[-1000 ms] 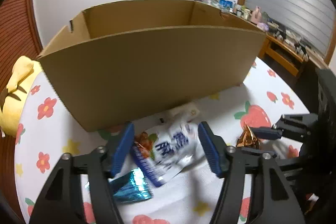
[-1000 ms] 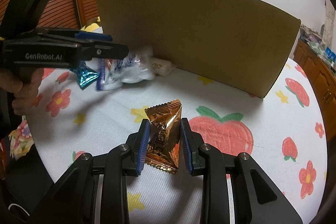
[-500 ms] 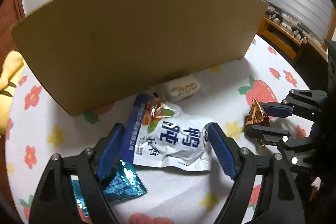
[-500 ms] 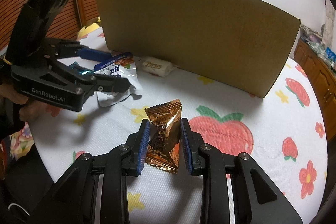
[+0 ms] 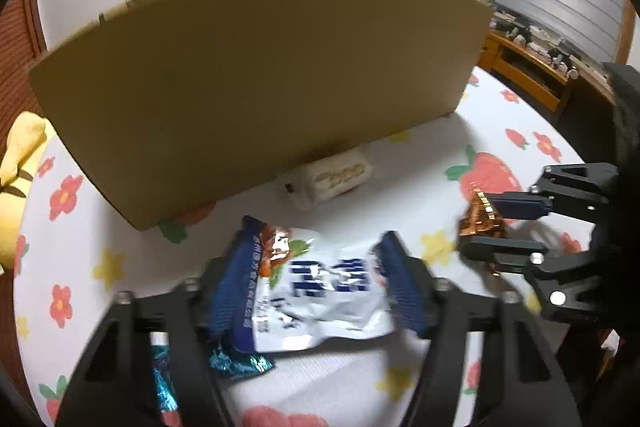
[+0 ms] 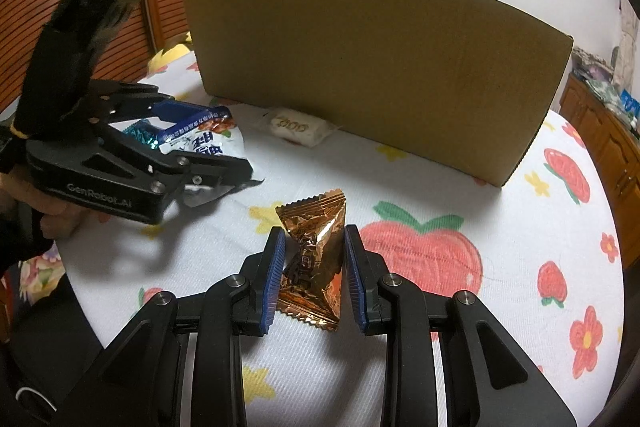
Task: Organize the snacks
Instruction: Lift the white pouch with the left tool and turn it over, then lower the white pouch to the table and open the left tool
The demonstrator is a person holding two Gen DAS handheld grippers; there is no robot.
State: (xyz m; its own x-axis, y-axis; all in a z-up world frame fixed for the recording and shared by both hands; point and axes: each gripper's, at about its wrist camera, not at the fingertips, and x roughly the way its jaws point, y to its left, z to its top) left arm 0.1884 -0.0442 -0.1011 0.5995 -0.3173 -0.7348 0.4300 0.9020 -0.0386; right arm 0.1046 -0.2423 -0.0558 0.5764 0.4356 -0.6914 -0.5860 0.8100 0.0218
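Closing on the white pouch (image 5: 320, 291), the left gripper (image 5: 320, 287) has just been narrowing its jaws, and both pads look to be meeting the crinkled sides; a teal packet (image 5: 236, 363) lies beneath, so lift clean. The box (image 5: 256, 75) stands behind, mid-table.

From the right wrist, the right gripper (image 6: 314, 275) pinches the copper candy (image 6: 316, 259) above the table (image 6: 440, 195), near its front edge. Carry each over the box wall before letting go.

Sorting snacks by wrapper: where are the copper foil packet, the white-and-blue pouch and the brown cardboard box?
copper foil packet (image 6: 316, 251), right wrist view, crinkled middle
white-and-blue pouch (image 5: 324, 291), left wrist view, printed front
brown cardboard box (image 6: 372, 67), right wrist view, near wall
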